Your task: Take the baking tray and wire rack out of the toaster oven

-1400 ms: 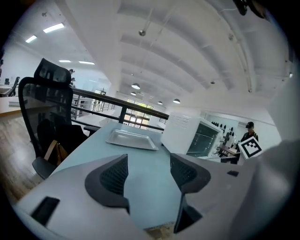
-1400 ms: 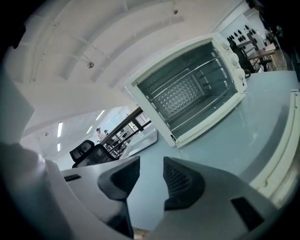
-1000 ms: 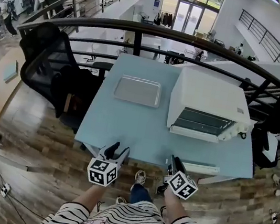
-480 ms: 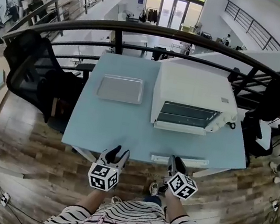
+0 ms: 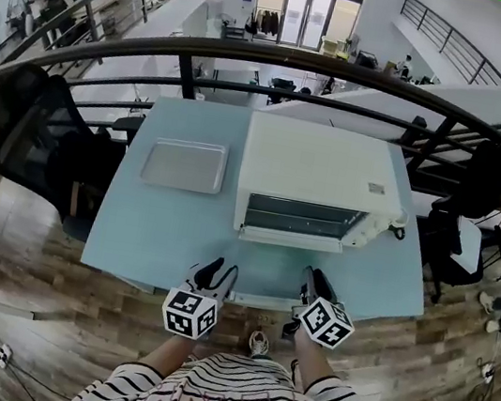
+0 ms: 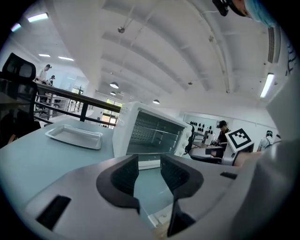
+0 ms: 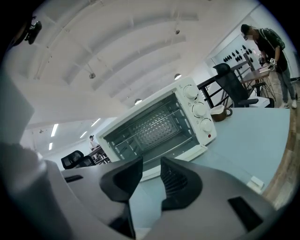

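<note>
Left gripper [image 5: 213,272] and right gripper [image 5: 315,284], jaws part-spread, just narrowed and empty, hovered at the near edge of the table [image 5: 143,244], facing the toaster oven [image 5: 318,163]. Its wire rack [image 7: 154,130] sat inside and a baking tray [image 5: 183,165] lay on the table to its left. The dropped door [image 5: 290,239] stood in the way, and a one-sided pull could jam the rack or drag the oven toward a mug [image 7: 219,112].

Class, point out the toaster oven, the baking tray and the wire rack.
toaster oven [image 5: 318,163], head view, white top.
baking tray [image 5: 184,165], head view, flat middle.
wire rack [image 7: 152,139], right gripper view, front bar.
</note>
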`<state>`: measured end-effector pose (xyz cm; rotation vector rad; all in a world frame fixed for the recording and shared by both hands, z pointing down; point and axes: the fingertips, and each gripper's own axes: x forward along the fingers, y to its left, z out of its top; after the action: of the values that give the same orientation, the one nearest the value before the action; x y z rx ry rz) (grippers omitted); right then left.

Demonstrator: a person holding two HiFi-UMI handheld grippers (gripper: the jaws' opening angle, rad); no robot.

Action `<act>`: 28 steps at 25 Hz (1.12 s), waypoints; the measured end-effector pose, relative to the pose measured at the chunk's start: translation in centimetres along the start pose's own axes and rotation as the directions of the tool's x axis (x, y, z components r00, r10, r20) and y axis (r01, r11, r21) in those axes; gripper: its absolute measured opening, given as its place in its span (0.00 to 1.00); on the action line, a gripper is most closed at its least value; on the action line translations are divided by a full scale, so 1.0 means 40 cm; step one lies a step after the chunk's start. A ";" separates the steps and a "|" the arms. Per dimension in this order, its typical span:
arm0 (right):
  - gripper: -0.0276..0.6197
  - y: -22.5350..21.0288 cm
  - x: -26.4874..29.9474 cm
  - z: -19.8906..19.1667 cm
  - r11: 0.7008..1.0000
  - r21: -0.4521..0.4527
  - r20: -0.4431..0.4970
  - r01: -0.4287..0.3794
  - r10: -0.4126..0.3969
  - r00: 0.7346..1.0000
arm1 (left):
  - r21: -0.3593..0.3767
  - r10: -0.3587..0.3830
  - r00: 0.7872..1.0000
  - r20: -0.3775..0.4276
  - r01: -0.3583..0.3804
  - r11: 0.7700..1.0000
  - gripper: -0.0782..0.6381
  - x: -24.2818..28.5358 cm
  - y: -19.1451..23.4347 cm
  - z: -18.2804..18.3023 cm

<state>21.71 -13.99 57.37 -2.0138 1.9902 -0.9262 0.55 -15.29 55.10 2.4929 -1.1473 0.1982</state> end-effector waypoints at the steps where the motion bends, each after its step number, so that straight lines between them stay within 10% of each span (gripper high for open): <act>1: 0.24 -0.015 0.013 0.018 1.000 0.003 0.003 -0.004 0.004 1.000 | -0.004 0.000 1.000 -0.002 0.000 1.000 0.33 0.023 -0.009 0.003; 14: 0.24 -0.149 0.161 0.255 0.976 0.182 0.143 -0.118 0.092 0.985 | -0.178 0.070 0.992 0.101 -0.051 0.983 0.33 0.283 -0.050 0.098; 28: 0.24 -0.192 0.281 0.322 0.872 0.445 0.240 -0.204 0.103 0.965 | -0.491 0.208 0.938 0.278 -0.047 0.870 0.33 0.411 0.021 0.191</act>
<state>34.13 -27.79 54.62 -1.5867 1.5960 -0.9940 10.43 -30.36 53.02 2.0478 -1.3019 -0.4319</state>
